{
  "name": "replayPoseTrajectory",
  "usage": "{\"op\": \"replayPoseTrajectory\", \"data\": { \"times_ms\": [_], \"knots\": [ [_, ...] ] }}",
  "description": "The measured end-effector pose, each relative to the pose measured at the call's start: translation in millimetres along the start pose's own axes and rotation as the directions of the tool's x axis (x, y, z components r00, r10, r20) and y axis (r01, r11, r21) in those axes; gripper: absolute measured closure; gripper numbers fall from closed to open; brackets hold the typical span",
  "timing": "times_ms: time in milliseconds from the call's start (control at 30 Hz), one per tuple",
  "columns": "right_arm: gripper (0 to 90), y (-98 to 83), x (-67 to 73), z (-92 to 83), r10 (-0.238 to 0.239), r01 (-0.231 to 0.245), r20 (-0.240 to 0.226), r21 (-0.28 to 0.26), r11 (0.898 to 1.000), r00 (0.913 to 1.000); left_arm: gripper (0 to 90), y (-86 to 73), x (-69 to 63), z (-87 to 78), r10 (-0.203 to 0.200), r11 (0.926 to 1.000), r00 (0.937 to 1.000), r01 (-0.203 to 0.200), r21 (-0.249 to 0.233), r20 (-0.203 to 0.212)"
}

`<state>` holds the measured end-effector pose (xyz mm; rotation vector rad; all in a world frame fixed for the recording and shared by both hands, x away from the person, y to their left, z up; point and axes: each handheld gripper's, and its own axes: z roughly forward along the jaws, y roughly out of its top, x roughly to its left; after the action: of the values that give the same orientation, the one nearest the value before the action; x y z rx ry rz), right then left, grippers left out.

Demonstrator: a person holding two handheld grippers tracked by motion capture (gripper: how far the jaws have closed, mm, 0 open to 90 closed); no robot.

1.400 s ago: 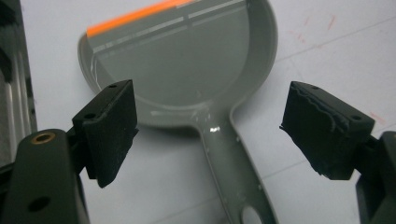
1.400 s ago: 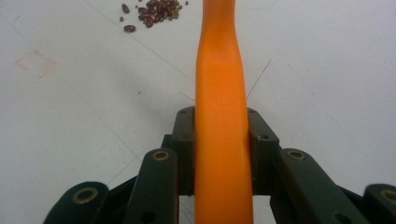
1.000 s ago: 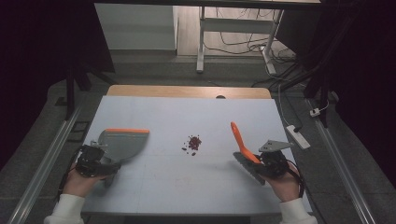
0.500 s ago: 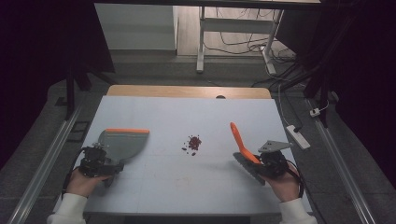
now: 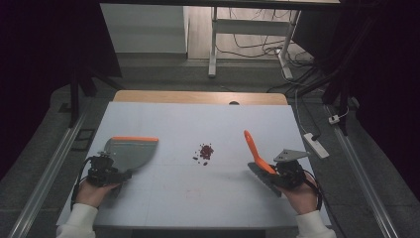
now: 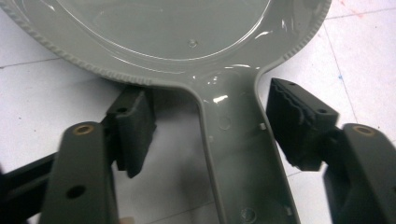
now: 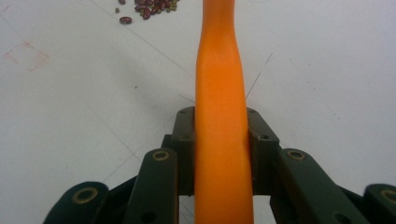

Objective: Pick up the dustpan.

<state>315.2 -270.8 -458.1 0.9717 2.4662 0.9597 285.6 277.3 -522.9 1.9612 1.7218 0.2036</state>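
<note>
Dustpan [image 6: 168, 42] handle runs straight down between the left gripper [image 6: 210, 130] pads, which have just been closing in: the right-hand pad looks at or nearly at the handle's edge, while the other stands clear across a gap, so the handle is not yet pinched. On the pale table [image 5: 163, 208] the pan's orange lip faces the small heap of beans [image 5: 204, 151] at centre. Across from it, the right gripper [image 7: 222, 140] is clamped on the orange brush handle [image 7: 219, 79], which points toward the beans.
</note>
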Motion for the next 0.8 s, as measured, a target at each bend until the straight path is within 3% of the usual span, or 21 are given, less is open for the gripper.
{"op": "replayPoseTrajectory", "data": {
  "times_ms": [167,300,500,800],
  "knots": [
    [69.9,0.2,0.3,-0.7,0.003,-0.003,0.001,-0.003,1.000,1.0000,45.3,-0.9,1.1,-0.9,-0.024,0.9996,0.9993,0.025,-0.013,0.028],
    [69.9,0.0,-0.4,-1.5,-0.002,0.002,0.002,-0.002,1.000,1.0000,58.2,-1.8,1.2,-2.0,-0.026,0.9994,0.9991,0.027,-0.020,0.032],
    [69.9,-0.2,-0.4,-1.1,0.002,-0.002,0.003,-0.001,1.000,1.0000,61.7,-2.7,3.8,-3.2,-0.048,0.9984,0.9983,0.049,-0.030,0.033],
    [70.0,0.5,0.6,-2.0,0.003,-0.003,0.000,-0.008,1.000,1.0000,62.3,-3.3,4.2,-6.2,-0.027,0.9982,0.9986,0.029,-0.053,0.046]
  ]
}}
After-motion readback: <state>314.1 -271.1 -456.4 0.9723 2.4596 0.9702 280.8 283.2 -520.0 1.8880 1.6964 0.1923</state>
